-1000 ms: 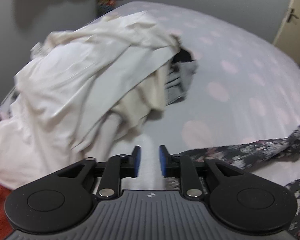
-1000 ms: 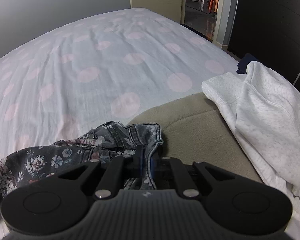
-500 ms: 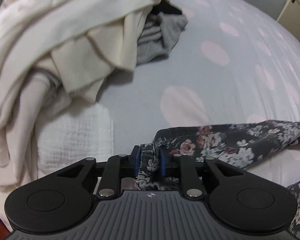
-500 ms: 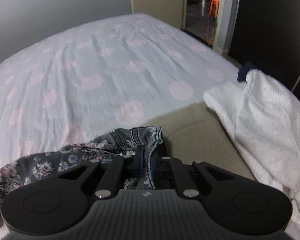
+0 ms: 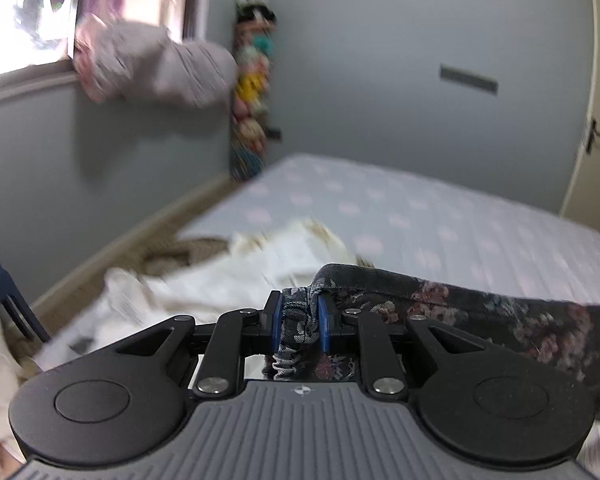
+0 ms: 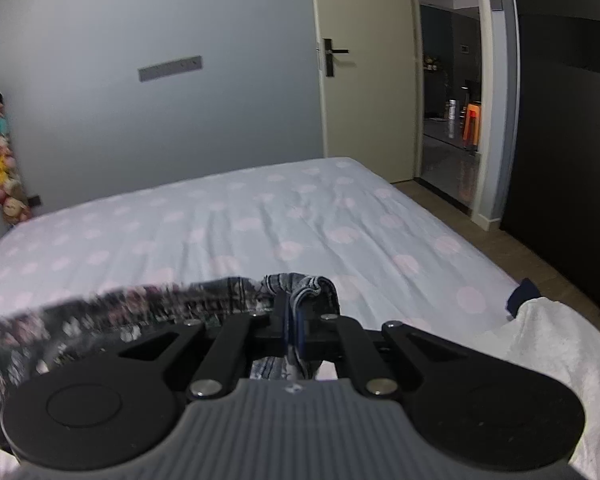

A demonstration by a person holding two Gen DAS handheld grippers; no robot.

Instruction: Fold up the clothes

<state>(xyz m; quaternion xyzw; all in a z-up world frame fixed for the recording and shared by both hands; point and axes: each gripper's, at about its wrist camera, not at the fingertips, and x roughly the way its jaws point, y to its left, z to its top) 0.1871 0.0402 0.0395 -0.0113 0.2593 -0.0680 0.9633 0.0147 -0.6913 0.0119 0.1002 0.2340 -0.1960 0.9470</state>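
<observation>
A dark floral garment [image 5: 480, 308] hangs stretched between my two grippers, lifted above the bed. My left gripper [image 5: 300, 318] is shut on one bunched end of it, and the cloth runs off to the right. My right gripper [image 6: 294, 328] is shut on the other end, and the floral garment [image 6: 140, 304] runs off to the left, blurred. Its lower part is hidden behind the gripper bodies.
The bed [image 6: 280, 224] has a pale sheet with pink dots. A pile of white and cream clothes [image 5: 228, 276] lies at its left side. A white fleece garment [image 6: 548, 344] lies at the right. An open door [image 6: 364, 80] and dark wardrobe stand beyond.
My left gripper closed on the floral garment's end. Both grippers then rose and tilted up, lifting the garment off the bed; the views now show the walls.
</observation>
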